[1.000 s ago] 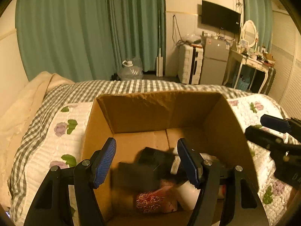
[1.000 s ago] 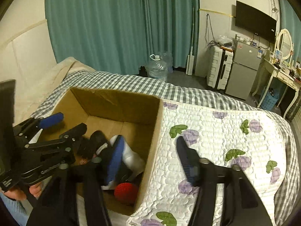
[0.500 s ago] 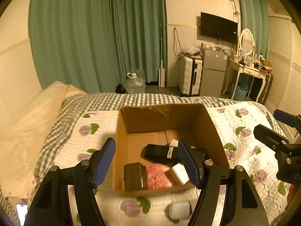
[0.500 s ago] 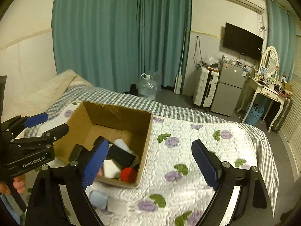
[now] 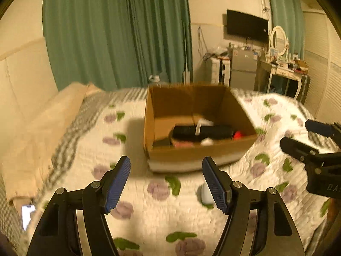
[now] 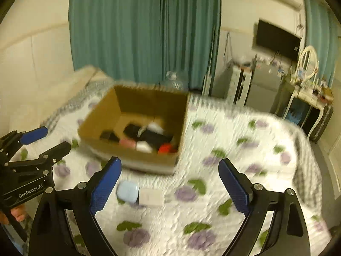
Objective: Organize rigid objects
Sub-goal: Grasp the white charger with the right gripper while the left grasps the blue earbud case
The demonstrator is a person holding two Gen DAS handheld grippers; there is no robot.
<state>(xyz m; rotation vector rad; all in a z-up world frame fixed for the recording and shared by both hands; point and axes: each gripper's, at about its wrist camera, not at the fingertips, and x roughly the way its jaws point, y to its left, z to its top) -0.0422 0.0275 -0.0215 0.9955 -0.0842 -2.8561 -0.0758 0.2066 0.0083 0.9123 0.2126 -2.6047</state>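
The cardboard box (image 5: 200, 149) sits on the flowered quilt (image 5: 149, 213) at about 12 o'clock from the left gripper (image 5: 166, 183), open side up. Inside it a black cylinder (image 5: 202, 131) lies flat, its long axis running from 9 to 3 o'clock in the left wrist view, with a red ball (image 5: 238, 135) at its 3 o'clock end and a pink item (image 5: 181, 144) near the front wall.

The right wrist view shows what the other mostly hides: a pale blue case (image 6: 127, 191) touching a white block (image 6: 151, 196) on the quilt, at 6 o'clock from the box and between the tips of the right gripper (image 6: 169, 183). In the left wrist view only a sliver of the case shows behind the right finger.

Both grippers hang above the quilt with jaws spread wide, holding nothing. A phone (image 5: 27, 212) lies at the bed's edge at 8 o'clock. Green curtains (image 5: 117, 34), a television (image 5: 247, 25) and a vanity mirror (image 5: 278, 41) stand behind. Both views are motion-blurred.
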